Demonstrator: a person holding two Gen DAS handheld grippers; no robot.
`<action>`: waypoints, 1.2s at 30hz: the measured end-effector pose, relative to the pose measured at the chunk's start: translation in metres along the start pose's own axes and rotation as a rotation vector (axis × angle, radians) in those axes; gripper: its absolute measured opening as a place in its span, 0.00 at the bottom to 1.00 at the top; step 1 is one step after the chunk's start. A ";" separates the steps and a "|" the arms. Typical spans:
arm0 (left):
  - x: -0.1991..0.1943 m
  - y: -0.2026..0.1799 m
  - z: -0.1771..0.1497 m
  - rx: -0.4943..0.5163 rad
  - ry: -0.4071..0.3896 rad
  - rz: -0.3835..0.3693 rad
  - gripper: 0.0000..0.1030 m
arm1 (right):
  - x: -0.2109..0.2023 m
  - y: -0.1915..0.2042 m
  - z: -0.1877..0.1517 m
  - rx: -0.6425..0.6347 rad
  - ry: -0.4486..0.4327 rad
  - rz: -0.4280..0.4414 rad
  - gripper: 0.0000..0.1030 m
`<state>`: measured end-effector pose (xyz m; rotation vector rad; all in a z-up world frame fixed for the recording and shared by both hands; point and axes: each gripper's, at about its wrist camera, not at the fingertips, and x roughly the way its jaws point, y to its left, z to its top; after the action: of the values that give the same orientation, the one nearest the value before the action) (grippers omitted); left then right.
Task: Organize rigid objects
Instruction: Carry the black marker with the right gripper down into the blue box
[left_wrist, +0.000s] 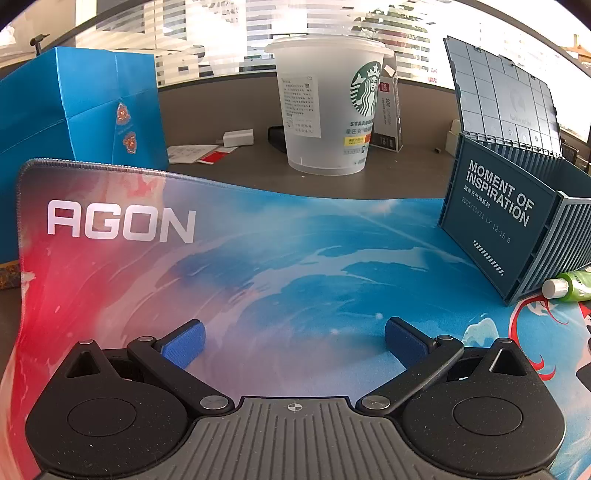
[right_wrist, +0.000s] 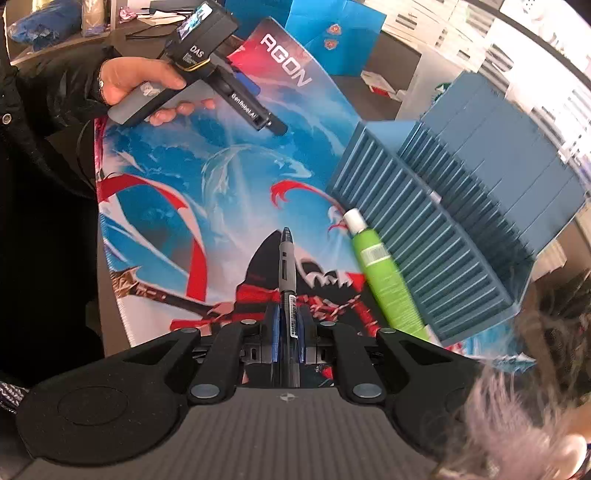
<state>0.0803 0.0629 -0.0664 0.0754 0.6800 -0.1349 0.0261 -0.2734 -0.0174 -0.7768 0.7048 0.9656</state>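
A dark pen (right_wrist: 287, 266) sticks forward from my right gripper (right_wrist: 288, 334), whose blue pads are shut on its barrel, above the printed desk mat (right_wrist: 177, 206). A green tube (right_wrist: 384, 273) with a white cap lies on the mat against the ribbed side of the teal container-shaped box (right_wrist: 424, 236); its cap end also shows beside the box (left_wrist: 491, 229) as the tube (left_wrist: 569, 286) in the left wrist view. The box's lid (left_wrist: 502, 96) stands open. My left gripper (left_wrist: 293, 341) is open over the mat (left_wrist: 258, 258), nothing between its pads. A hand holds that left gripper body (right_wrist: 221, 85).
A frosted plastic cup (left_wrist: 325, 110) stands behind the mat on the grey desk. A blue paper bag (left_wrist: 81, 107) is at the left, a white charger (left_wrist: 240, 137) and papers between them. A small black-and-white carton (left_wrist: 388, 110) leans behind the cup. A furry sleeve edge (right_wrist: 517, 417) fills the lower right.
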 end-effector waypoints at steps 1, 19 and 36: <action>0.000 0.000 0.000 0.000 0.000 0.000 1.00 | -0.001 -0.001 0.003 -0.007 0.002 -0.002 0.09; -0.001 -0.001 -0.001 -0.001 0.000 0.001 1.00 | -0.025 -0.042 0.054 -0.108 0.029 -0.074 0.09; -0.001 -0.001 -0.001 -0.001 -0.001 0.000 1.00 | -0.023 -0.100 0.077 -0.115 0.041 -0.131 0.09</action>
<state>0.0789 0.0623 -0.0668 0.0745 0.6790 -0.1344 0.1200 -0.2556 0.0679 -0.9344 0.6295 0.8790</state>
